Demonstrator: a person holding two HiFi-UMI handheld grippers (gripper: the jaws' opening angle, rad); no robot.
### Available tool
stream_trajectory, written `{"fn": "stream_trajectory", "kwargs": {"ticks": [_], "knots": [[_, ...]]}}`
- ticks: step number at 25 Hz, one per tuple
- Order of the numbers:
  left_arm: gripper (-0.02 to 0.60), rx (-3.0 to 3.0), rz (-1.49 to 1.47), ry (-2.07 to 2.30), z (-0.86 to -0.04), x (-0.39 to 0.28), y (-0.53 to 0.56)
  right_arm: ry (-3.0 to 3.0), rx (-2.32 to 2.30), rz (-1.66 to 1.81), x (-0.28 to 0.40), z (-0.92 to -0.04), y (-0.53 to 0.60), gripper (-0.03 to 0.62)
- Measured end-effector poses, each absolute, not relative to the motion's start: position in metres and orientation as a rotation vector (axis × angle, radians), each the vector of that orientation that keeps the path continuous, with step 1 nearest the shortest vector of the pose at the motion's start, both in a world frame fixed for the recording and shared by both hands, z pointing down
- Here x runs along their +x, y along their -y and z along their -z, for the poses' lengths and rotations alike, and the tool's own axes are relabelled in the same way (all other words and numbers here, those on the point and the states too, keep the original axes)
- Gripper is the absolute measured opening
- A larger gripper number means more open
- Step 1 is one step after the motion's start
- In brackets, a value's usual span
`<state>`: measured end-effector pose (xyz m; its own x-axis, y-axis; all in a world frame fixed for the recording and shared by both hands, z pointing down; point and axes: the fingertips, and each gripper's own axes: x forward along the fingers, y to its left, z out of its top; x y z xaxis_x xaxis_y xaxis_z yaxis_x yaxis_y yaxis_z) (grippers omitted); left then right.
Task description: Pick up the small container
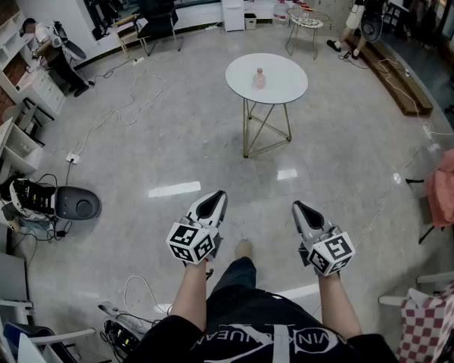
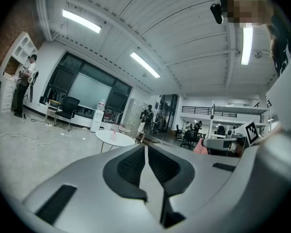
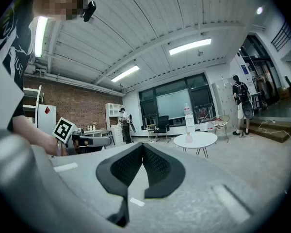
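A round white table (image 1: 284,82) on thin gold legs stands in the middle of a shiny grey floor (image 1: 174,157). Far behind it are a black chair (image 1: 159,13), a white water machine (image 1: 233,4) and a small wire table (image 1: 306,20). White wires (image 1: 113,116) snake over the floor on the left. One person (image 1: 49,51) stands by white shelves (image 1: 7,40) at the left, another (image 1: 359,13) near a long wooden board (image 1: 397,78) at the right. A pink cloth (image 1: 450,184) hangs at the right edge

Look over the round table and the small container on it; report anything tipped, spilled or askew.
Nothing stands out. The small container stands upright near the middle of the round white table. No spill shows around it, and the rest of the tabletop is bare.
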<state>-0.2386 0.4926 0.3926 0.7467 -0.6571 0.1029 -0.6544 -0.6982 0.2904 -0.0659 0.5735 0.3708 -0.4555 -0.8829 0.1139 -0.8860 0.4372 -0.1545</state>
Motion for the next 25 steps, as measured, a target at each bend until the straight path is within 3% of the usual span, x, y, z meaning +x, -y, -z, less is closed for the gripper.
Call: {"fn": "stream_trajectory", "kwargs": {"ticks": [14,25], "knots": [[0.026,2.627,-0.013,0.986,-0.402,-0.209,-0.320,2.607,1.670,-0.332,-0.042,-0.378,-0.411,0.006],[0.026,2.628,-0.018,0.908,-0.417,-0.184,-0.264,2.564,1.813,-0.419,-0.018,-0.392,-0.362,0.006]]}}
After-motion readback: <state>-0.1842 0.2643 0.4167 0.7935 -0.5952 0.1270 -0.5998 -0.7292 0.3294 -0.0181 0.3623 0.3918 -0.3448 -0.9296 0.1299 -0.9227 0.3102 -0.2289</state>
